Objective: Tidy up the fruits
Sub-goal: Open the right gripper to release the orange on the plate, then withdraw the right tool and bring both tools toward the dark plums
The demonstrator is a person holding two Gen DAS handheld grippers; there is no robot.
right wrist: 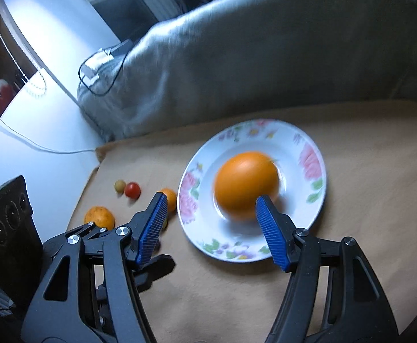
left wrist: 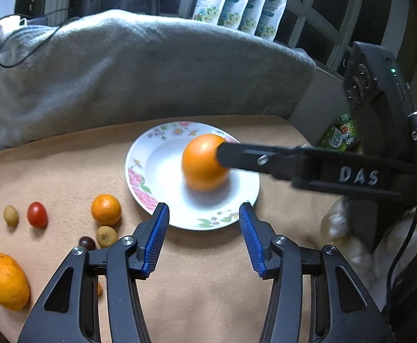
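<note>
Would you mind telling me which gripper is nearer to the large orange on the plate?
Right. The right gripper is open at the large orange; the left gripper hovers open at the plate's near rim.

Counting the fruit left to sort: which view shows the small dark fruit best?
The left wrist view: the dark fruit lies in plain sight on the cloth beside the left gripper. The right wrist view does not clearly show it.
</note>
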